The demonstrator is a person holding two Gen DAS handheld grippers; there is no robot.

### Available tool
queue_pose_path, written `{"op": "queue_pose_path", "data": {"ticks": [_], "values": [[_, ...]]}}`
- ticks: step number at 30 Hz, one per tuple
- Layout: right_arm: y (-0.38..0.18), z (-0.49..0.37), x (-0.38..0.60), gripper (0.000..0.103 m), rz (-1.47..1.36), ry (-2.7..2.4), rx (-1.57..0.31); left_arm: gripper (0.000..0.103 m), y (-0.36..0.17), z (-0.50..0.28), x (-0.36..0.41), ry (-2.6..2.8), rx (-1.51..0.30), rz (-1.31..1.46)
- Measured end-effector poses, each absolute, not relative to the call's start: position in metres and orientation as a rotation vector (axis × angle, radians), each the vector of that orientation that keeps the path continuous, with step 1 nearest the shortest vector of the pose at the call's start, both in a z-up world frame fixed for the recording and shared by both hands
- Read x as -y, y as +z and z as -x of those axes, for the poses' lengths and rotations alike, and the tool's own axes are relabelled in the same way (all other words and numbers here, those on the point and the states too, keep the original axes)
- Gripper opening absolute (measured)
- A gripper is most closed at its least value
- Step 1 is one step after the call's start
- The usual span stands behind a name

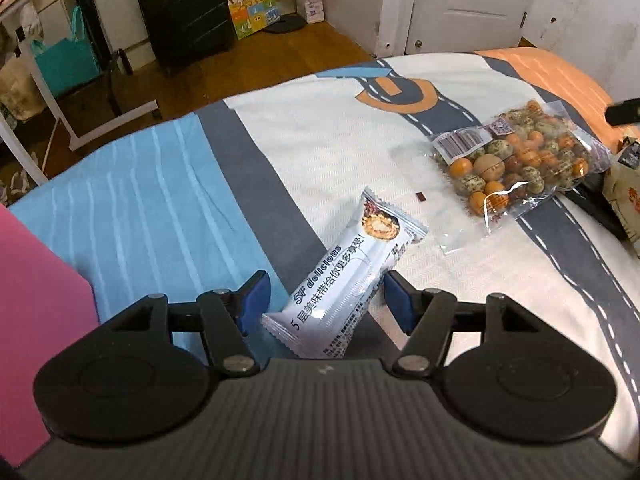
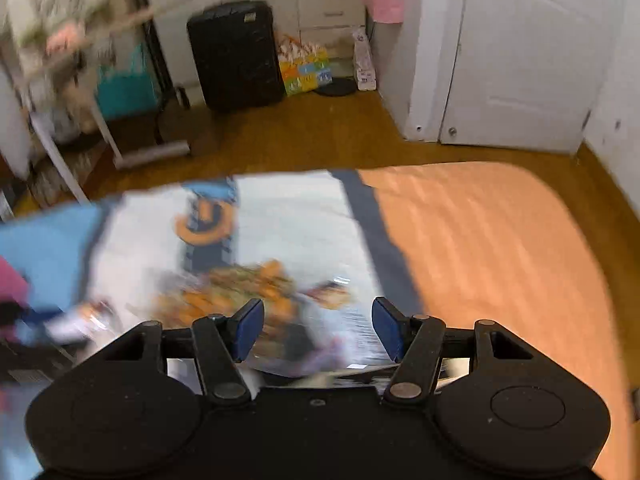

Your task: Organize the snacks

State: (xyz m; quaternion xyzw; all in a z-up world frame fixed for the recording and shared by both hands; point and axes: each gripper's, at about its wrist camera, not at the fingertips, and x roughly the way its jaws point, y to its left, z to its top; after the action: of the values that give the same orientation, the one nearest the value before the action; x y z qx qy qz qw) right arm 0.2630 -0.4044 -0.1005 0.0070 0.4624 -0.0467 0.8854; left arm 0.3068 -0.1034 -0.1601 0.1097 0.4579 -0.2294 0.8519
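Observation:
A white wrapped snack bar (image 1: 348, 276) with Chinese print lies on the bedspread (image 1: 312, 140), its near end between the fingers of my open left gripper (image 1: 324, 300); the pads (image 1: 256, 298) stand apart from it. A clear bag of coated nuts (image 1: 520, 160) lies further right. A beige snack packet (image 1: 624, 196) shows at the right edge. My right gripper (image 2: 316, 328) is open above the bed; its view is blurred, with the nut bag (image 2: 236, 292) and a small packet (image 2: 332, 294) ahead of it.
A pink sheet (image 1: 36, 300) lies at the left edge of the bed. Beyond the bed are wooden floor, a black suitcase (image 1: 184, 12), a teal bag (image 1: 64, 60), a white desk frame (image 1: 40, 92) and a white door (image 2: 520, 60).

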Motion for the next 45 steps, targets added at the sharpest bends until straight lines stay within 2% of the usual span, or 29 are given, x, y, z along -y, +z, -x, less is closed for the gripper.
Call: {"op": "queue_pose_path", "data": {"ticks": [1, 5, 6, 9, 14, 15, 18, 21, 33, 38, 45], "values": [[-0.104, -0.265, 0.408, 0.056, 0.011, -0.091, -0.975, 0.061, -0.162, -0.308, 0.104, -0.477, -0.962, -0.232], [-0.123, -0.274, 0.415, 0.047, 0.066, -0.027, -1.037, 0.043, -0.163, -0.309, 0.105, -0.480, -0.963, -0.201], [-0.126, -0.277, 0.415, 0.046, 0.063, -0.027, -1.043, 0.035, -0.163, -0.309, 0.105, -0.482, -0.962, -0.192], [-0.135, -0.282, 0.425, 0.046, -0.013, -0.012, -1.059, 0.027, -0.162, -0.307, 0.104, -0.477, -0.965, -0.180], [-0.148, -0.288, 0.433, 0.046, -0.067, 0.006, -1.076, 0.026, -0.162, -0.302, 0.106, -0.439, -0.967, -0.159], [-0.148, -0.287, 0.435, 0.040, -0.079, 0.004, -1.073, 0.026, -0.162, -0.301, 0.107, -0.425, -0.970, -0.153], [-0.150, -0.281, 0.436, 0.031, -0.062, -0.005, -1.078, 0.025, -0.161, -0.298, 0.109, -0.404, -0.966, -0.156], [-0.146, -0.273, 0.434, 0.028, -0.028, -0.022, -1.051, 0.024, -0.160, -0.297, 0.110, -0.396, -0.971, -0.155], [-0.077, -0.241, 0.428, 0.027, -0.042, -0.143, -0.851, 0.024, -0.121, -0.276, 0.098, -0.443, -1.094, -0.004], [-0.052, -0.224, 0.405, 0.027, -0.079, -0.096, -0.861, 0.024, -0.091, -0.250, 0.092, -0.461, -1.077, -0.024], [-0.047, -0.198, 0.360, 0.027, -0.115, 0.024, -0.931, 0.024, -0.059, -0.210, 0.077, -0.472, -1.080, -0.045]]}}
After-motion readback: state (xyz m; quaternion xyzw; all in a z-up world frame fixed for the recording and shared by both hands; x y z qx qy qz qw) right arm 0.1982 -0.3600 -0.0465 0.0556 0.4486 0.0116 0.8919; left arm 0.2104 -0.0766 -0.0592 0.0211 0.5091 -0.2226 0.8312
